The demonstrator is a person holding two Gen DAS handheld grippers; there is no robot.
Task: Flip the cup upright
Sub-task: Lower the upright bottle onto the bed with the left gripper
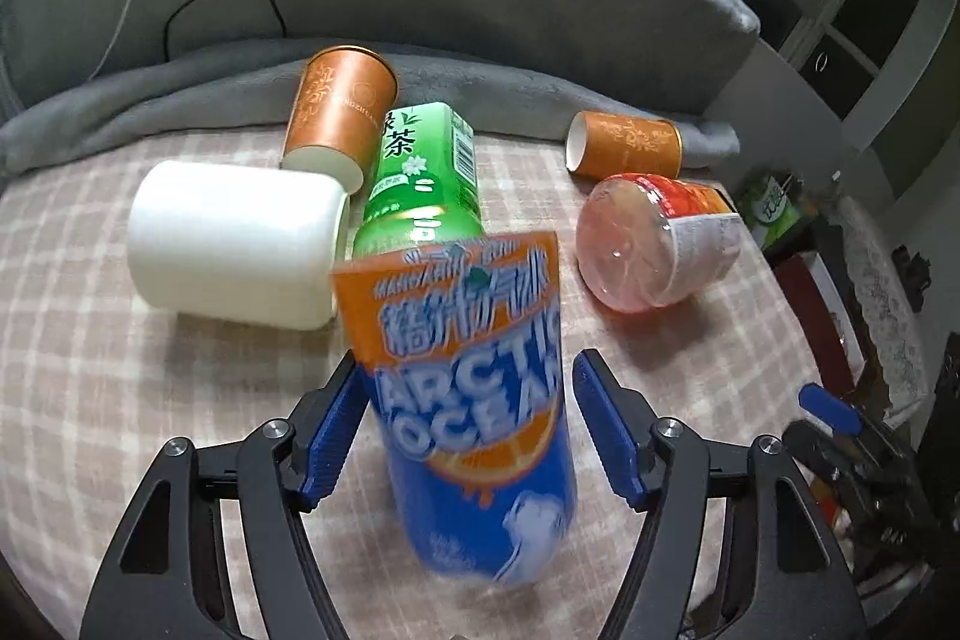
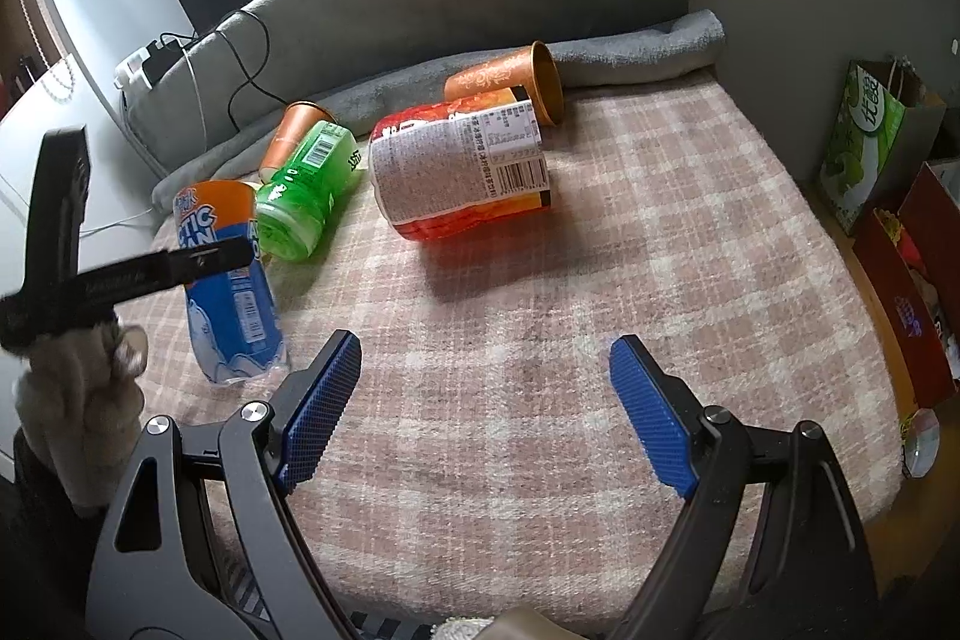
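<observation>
Right gripper [image 2: 486, 400] over the checked cloth [image 2: 540, 280], blue pads spread wide with nothing between them

The blue-and-orange cup [image 2: 231, 280] stands at the left, mouth down (a dark arm crosses its front); a green bottle [image 2: 306, 190] and a red-labelled bottle [image 2: 462, 166] lie on their sides beyond; two orange paper cups [image 2: 510, 82] lie by the grey blanket [image 2: 630, 46].

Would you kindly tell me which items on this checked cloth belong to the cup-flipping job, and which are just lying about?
Belonging to the job:
- orange paper cup, tipped against the green tea bottle
- second orange paper cup, on its side
- left gripper, open around the Arctic Ocean bottle
- right gripper, open

Just lying about:
- Arctic Ocean bottle
- green tea bottle
- red-labelled bottle
- white roll
- grey blanket
</observation>
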